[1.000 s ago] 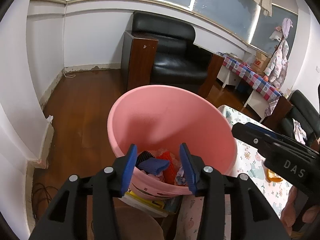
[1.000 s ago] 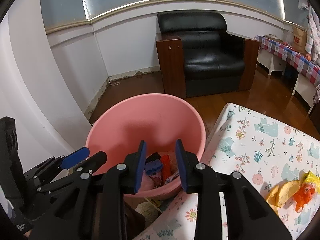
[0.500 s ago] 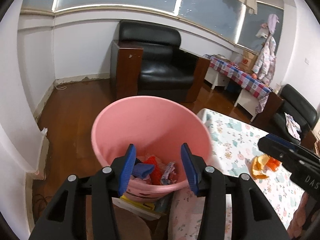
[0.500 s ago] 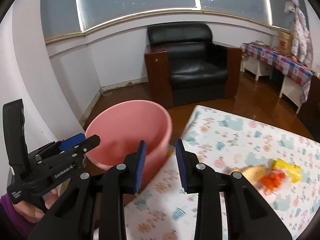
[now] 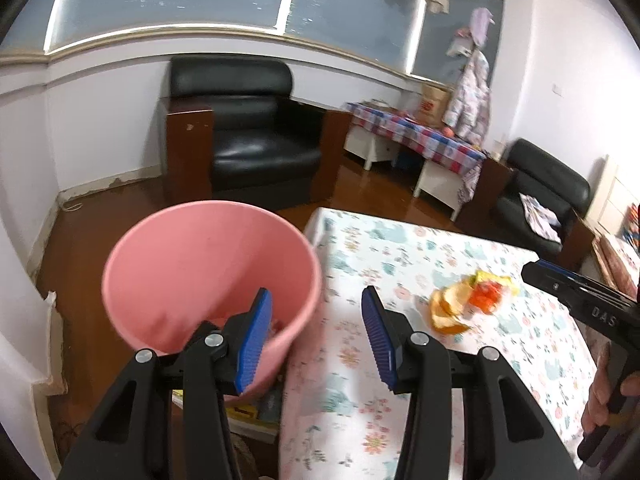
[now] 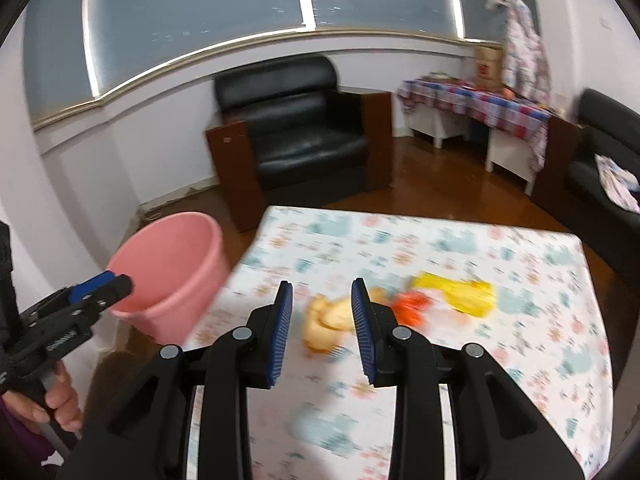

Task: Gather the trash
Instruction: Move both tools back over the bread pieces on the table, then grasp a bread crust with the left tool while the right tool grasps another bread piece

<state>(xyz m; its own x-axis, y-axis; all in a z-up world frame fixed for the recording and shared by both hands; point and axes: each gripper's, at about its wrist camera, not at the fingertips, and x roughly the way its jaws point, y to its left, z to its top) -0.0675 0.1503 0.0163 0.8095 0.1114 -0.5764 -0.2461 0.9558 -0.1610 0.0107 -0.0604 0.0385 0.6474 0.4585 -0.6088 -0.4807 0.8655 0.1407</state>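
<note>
Trash (image 6: 326,318): peel and wrappers on floral bench (image 6: 520,360), right of pink bucket (image 5: 208,264) | left tongs (image 5: 316,338) wide apart, empty | right tongs (image 6: 320,330) apart, empty, above peel

A table with a floral cloth (image 6: 460,240) lies mostly bare, with open surface around a small cluster of orange peel (image 6: 326,322), orange scraps (image 6: 412,306) and a yellow wrapper (image 6: 460,292). A pink bucket (image 5: 208,264) stands just beside the table's left edge, its mouth open from above. A black armchair (image 5: 248,140) sits well beyond, across bare wooden floor
</note>
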